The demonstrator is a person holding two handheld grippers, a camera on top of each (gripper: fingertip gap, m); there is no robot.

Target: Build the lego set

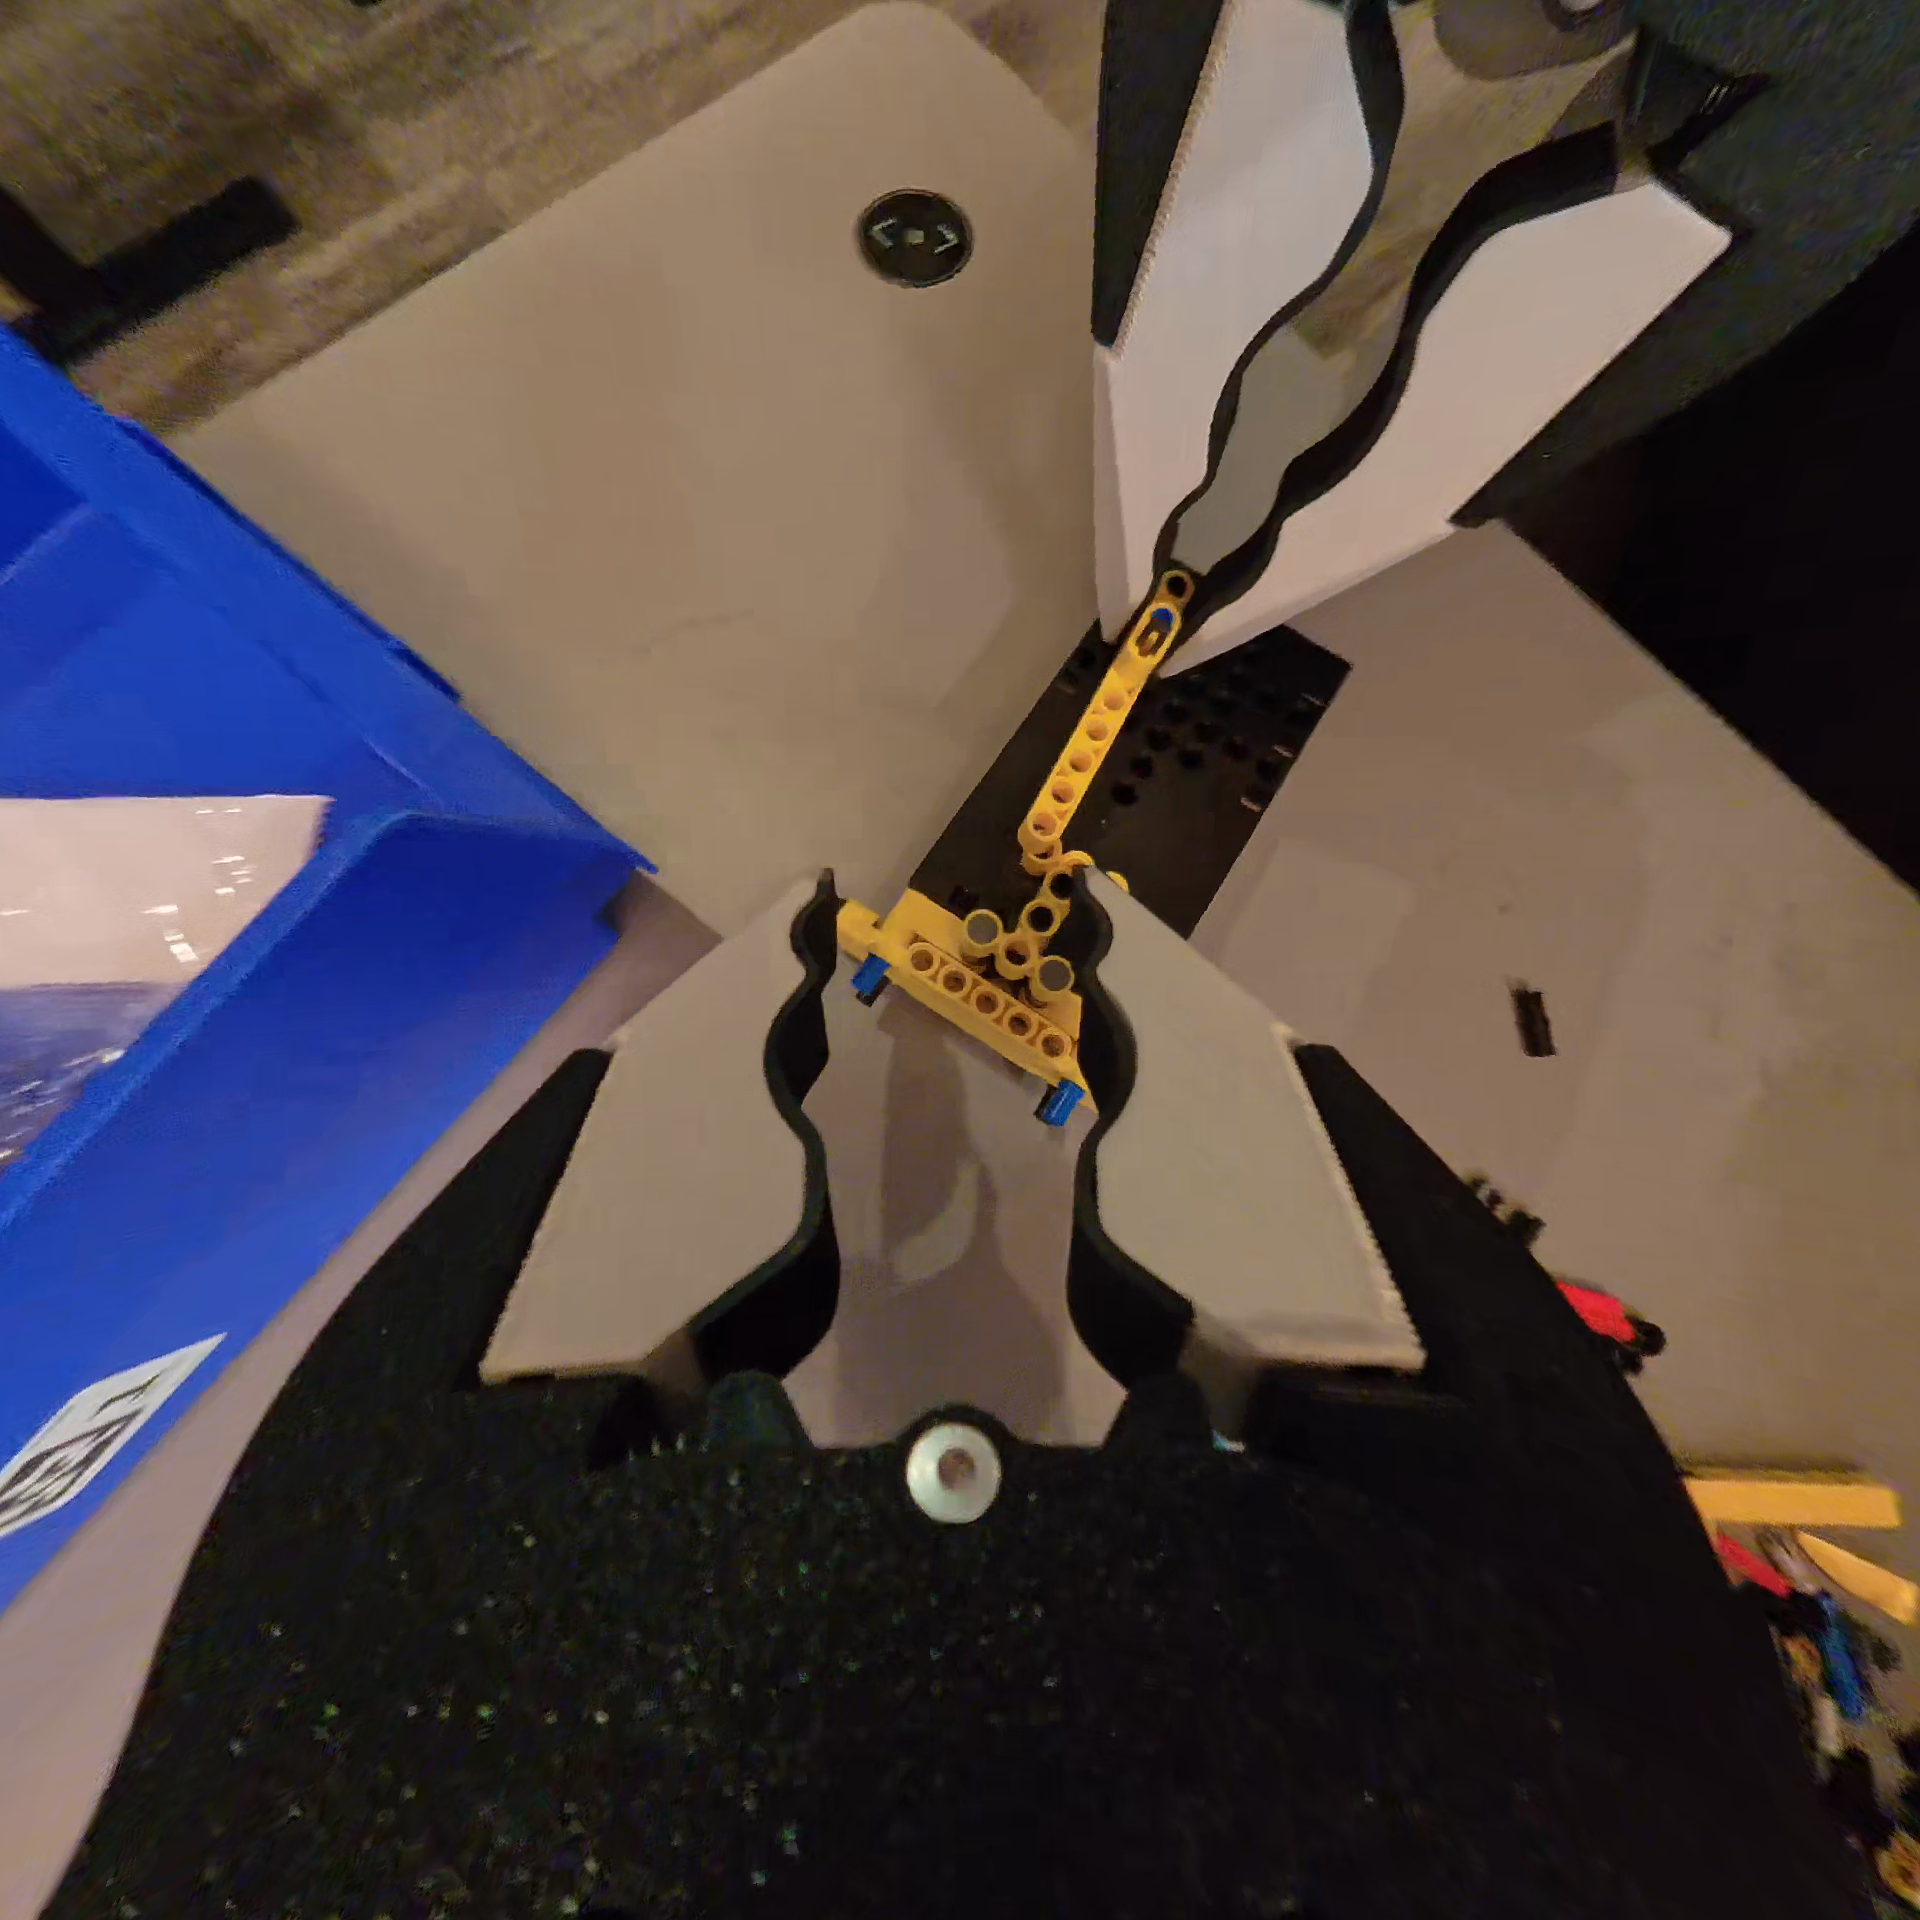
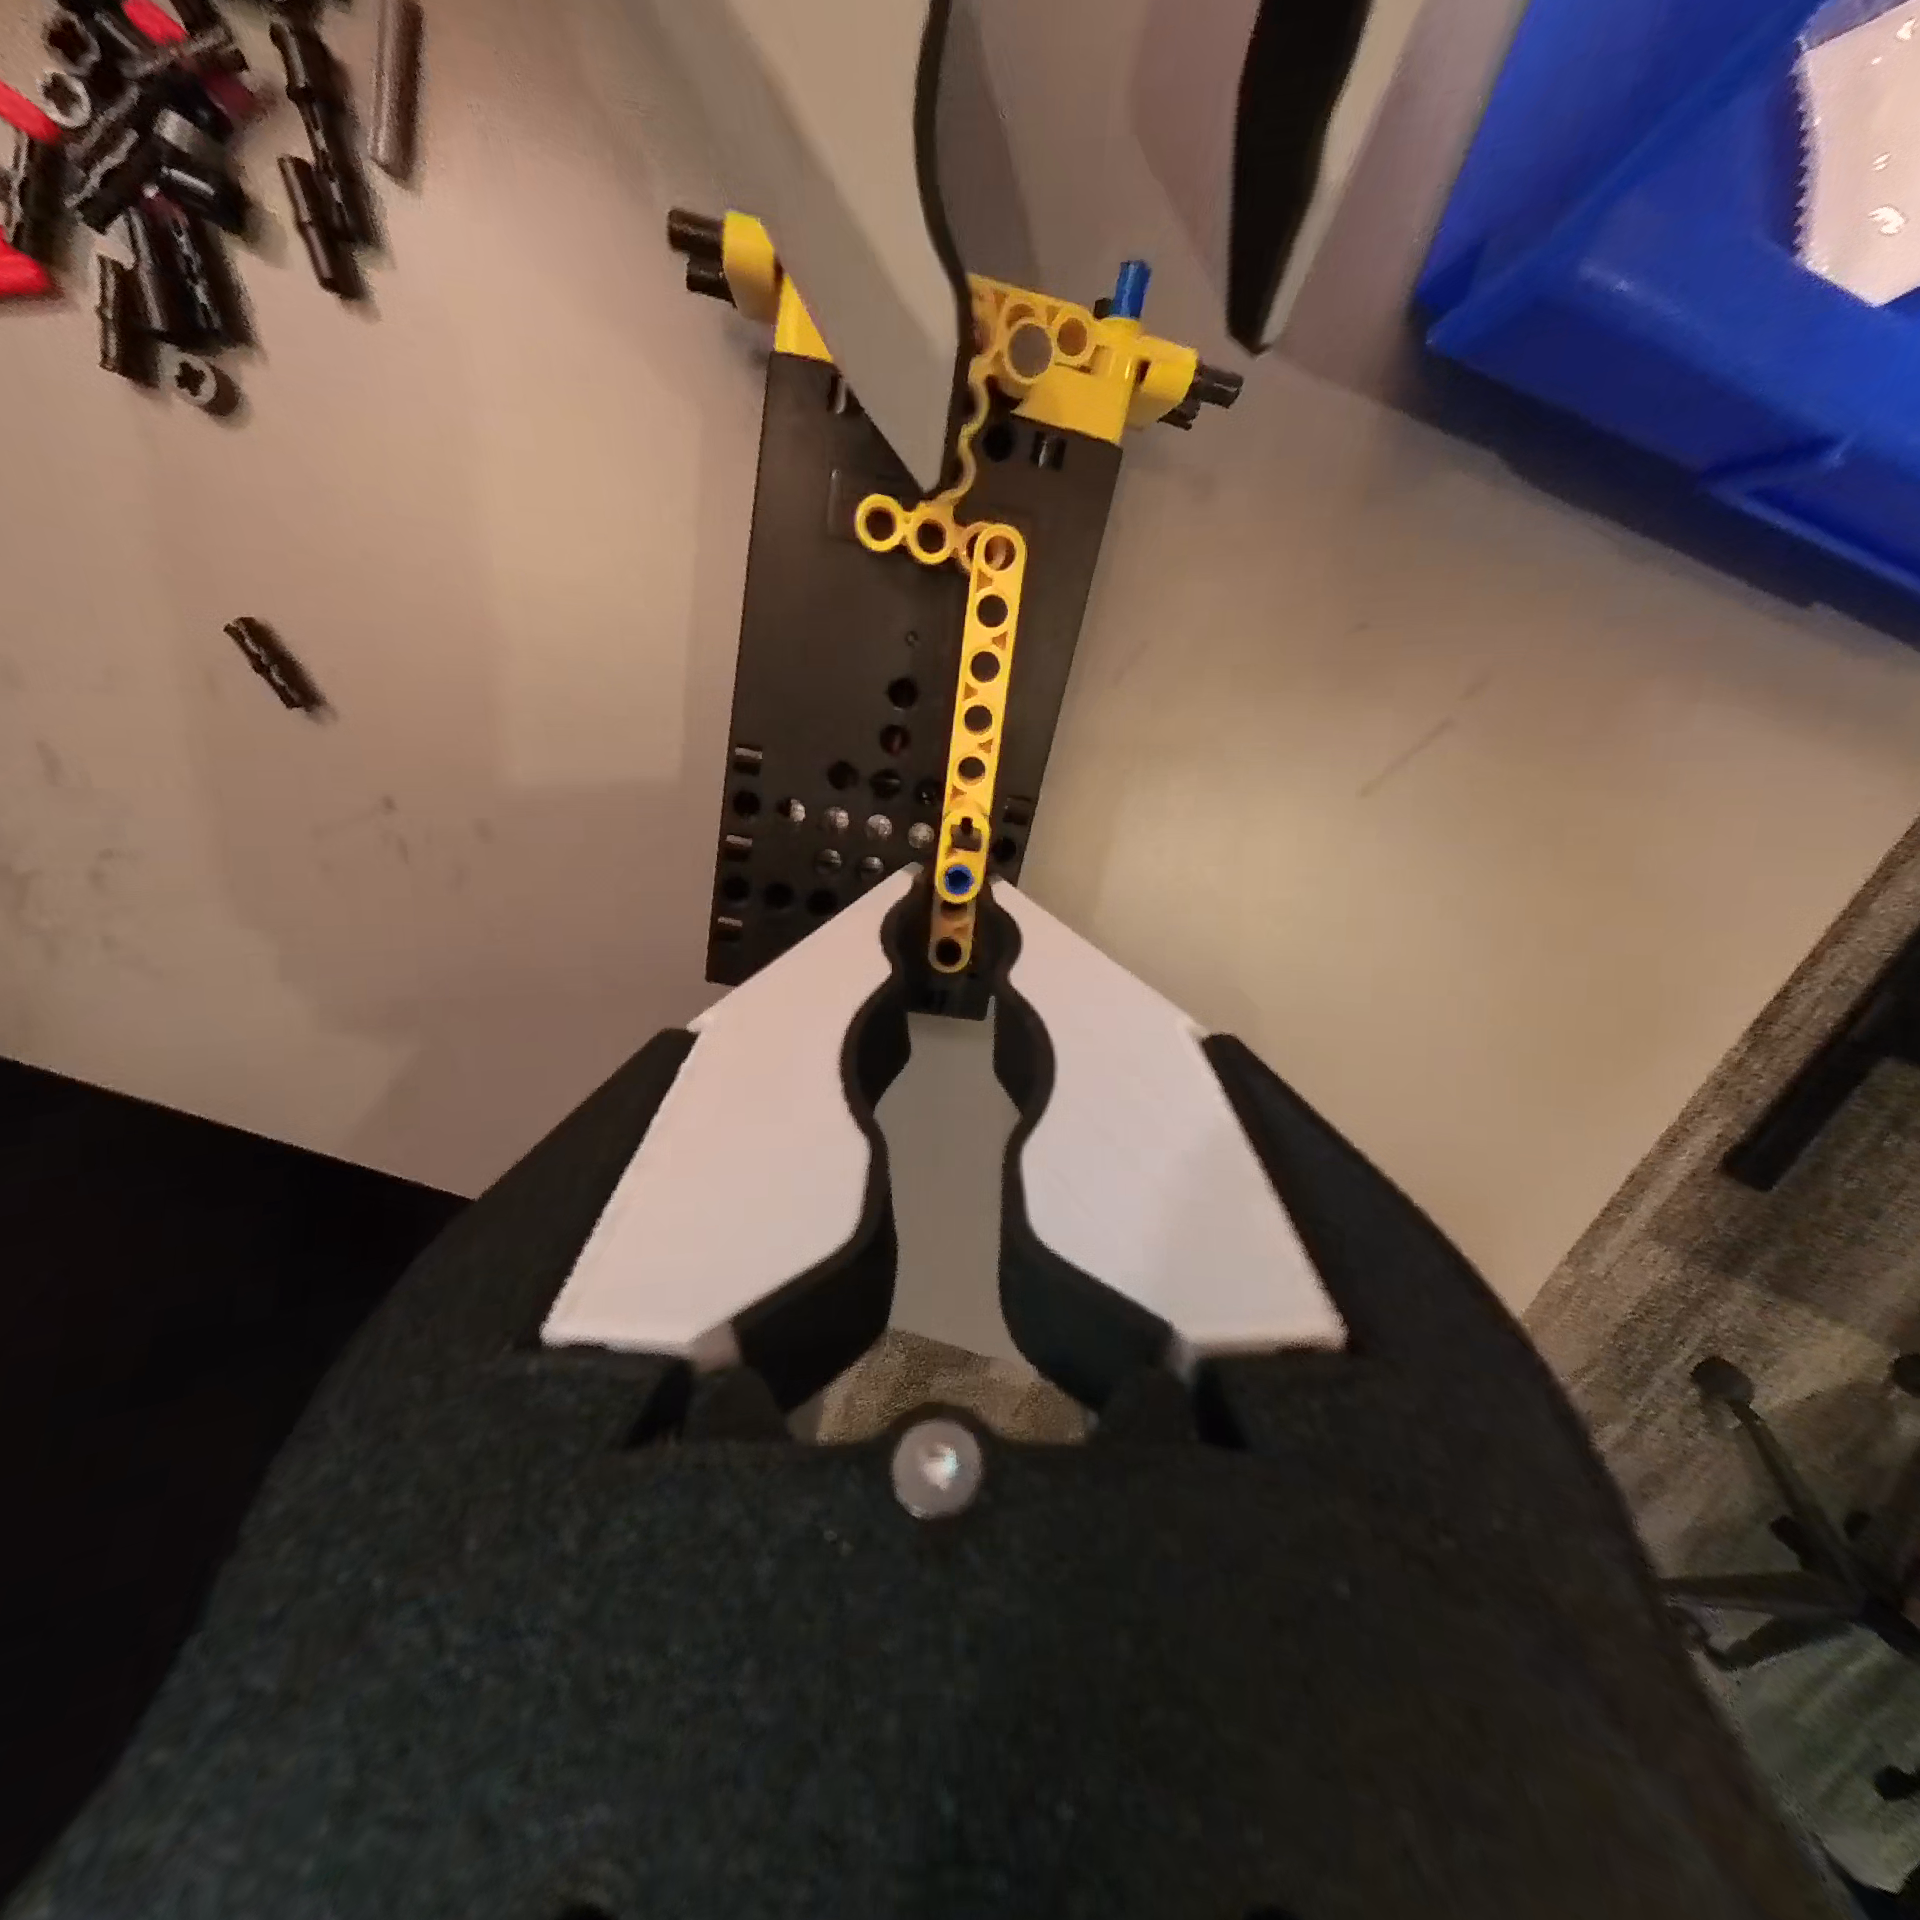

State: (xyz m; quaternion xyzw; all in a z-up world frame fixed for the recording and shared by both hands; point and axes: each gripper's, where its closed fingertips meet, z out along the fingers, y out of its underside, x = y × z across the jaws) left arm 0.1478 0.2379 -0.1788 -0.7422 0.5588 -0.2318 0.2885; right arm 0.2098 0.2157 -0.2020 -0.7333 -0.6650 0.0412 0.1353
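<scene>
A black perforated plate [image 2: 831,644] lies flat on the white table [image 2: 1351,779]. A yellow end block [image 1: 966,987] with blue pins is fixed at one end of it. A long yellow holed beam [image 2: 987,707] runs along the plate, and a blue pin [image 2: 956,881] sits near its end. My left gripper [image 1: 956,904] is closed around the yellow end block, one finger on each side. It enters the right wrist view [image 2: 1091,416] from the top. My right gripper [image 2: 958,888] pinches the free end of the beam [image 1: 1091,738] and shows at the top of the left wrist view [image 1: 1158,623].
A blue bin [image 1: 260,935] stands close beside the left gripper and shows again at the far right [image 2: 1662,260]. Loose black and red pieces [image 2: 156,156] are piled on the table, with a single black piece [image 2: 275,665] apart. The floor [image 2: 1714,1247] shows past the table edge. My hands' fingertips stand some 8 centimetres from each other.
</scene>
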